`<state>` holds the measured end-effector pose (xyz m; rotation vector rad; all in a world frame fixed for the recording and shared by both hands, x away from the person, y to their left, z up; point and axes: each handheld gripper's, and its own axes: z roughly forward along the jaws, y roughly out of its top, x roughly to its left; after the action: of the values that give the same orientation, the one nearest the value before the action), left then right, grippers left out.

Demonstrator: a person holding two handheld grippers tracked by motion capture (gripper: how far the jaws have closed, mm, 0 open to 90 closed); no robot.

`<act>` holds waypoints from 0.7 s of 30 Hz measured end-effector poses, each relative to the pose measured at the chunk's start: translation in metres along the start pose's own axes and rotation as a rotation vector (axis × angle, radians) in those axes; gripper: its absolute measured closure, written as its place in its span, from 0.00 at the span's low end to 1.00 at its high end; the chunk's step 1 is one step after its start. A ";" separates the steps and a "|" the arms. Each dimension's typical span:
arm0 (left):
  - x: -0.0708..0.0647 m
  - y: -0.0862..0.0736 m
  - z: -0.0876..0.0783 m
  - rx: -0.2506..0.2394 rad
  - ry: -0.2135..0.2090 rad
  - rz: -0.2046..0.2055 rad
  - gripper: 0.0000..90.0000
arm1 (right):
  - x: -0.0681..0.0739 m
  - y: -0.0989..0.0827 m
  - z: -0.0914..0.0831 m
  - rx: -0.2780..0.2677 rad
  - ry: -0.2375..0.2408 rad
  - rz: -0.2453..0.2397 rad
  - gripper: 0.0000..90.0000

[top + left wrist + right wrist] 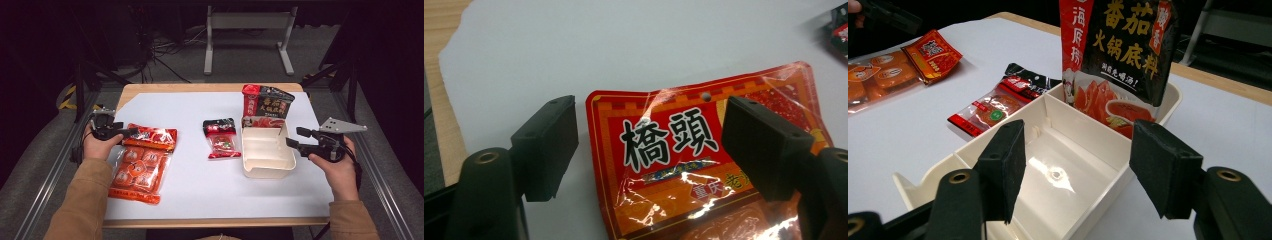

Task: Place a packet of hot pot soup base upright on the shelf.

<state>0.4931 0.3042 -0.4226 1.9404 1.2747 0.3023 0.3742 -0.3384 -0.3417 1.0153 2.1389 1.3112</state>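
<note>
A large orange packet (142, 162) with several sachets inside lies flat at the table's left. My left gripper (131, 132) hovers low over its red top edge. In the left gripper view that gripper (651, 145) is open, with the packet's printed header (664, 140) below the gap, one jaw over the packet and the other over the white sheet. My right gripper (295, 137) stands open beside the right wall of a cream divided box (267, 170). In the right gripper view the right gripper (1083, 167) is empty and faces the box (933, 175).
A black and red tomato soup-base packet (267, 107) (1120, 50) stands upright in the box's far compartment. A small red and black packet (221, 137) (998, 105) lies flat between the orange packet and the box. A white sheet (200, 185) covers the wooden table.
</note>
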 end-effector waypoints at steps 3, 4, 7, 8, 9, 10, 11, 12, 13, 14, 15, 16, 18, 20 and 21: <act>0.002 -0.001 0.004 0.008 -0.002 0.015 0.31 | 0.000 0.000 0.000 -0.001 0.000 -0.002 0.44; 0.003 -0.002 0.005 0.013 0.004 0.019 0.32 | 0.000 0.000 0.000 -0.001 0.001 -0.003 0.44; 0.007 -0.003 0.008 0.011 -0.008 0.012 0.37 | 0.001 0.000 0.000 -0.003 -0.001 -0.008 0.44; 0.008 -0.004 0.009 0.011 -0.005 0.014 0.38 | 0.001 0.000 0.000 -0.004 -0.002 -0.009 0.44; 0.010 -0.004 0.010 0.013 0.002 0.025 0.39 | 0.001 0.000 0.000 -0.004 -0.001 -0.008 0.44; 0.010 -0.004 0.010 0.013 0.002 0.025 0.39 | 0.001 0.000 0.000 -0.004 -0.001 -0.008 0.44; 0.010 -0.005 0.011 0.014 -0.006 0.011 0.39 | 0.001 0.000 0.000 -0.004 -0.001 -0.010 0.44; 0.011 -0.006 0.012 0.017 -0.006 0.010 0.39 | 0.001 -0.001 0.001 -0.003 -0.002 -0.011 0.44; 0.012 -0.006 0.013 0.017 -0.003 0.012 0.39 | 0.001 -0.001 0.001 -0.002 -0.001 -0.011 0.44; 0.012 -0.007 0.015 0.014 -0.010 0.004 0.39 | 0.001 -0.001 0.001 -0.001 -0.001 -0.012 0.44; 0.012 -0.007 0.016 0.014 -0.012 0.005 0.39 | 0.001 -0.001 0.001 -0.001 0.000 -0.012 0.44; 0.012 -0.007 0.018 0.017 -0.014 0.002 0.39 | 0.001 -0.001 0.002 -0.001 0.002 -0.011 0.43; 0.012 -0.008 0.021 0.028 -0.022 0.007 0.38 | 0.002 -0.001 0.003 0.001 0.007 -0.017 0.43; 0.012 -0.008 0.024 0.053 -0.040 0.007 0.36 | 0.002 -0.001 0.003 0.001 0.011 -0.019 0.43; 0.012 -0.009 0.025 0.062 -0.044 0.012 0.36 | 0.002 -0.001 0.003 0.000 0.012 -0.019 0.43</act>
<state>0.5072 0.3044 -0.4482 1.9966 1.2582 0.2270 0.3745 -0.3351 -0.3438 0.9875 2.1525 1.3113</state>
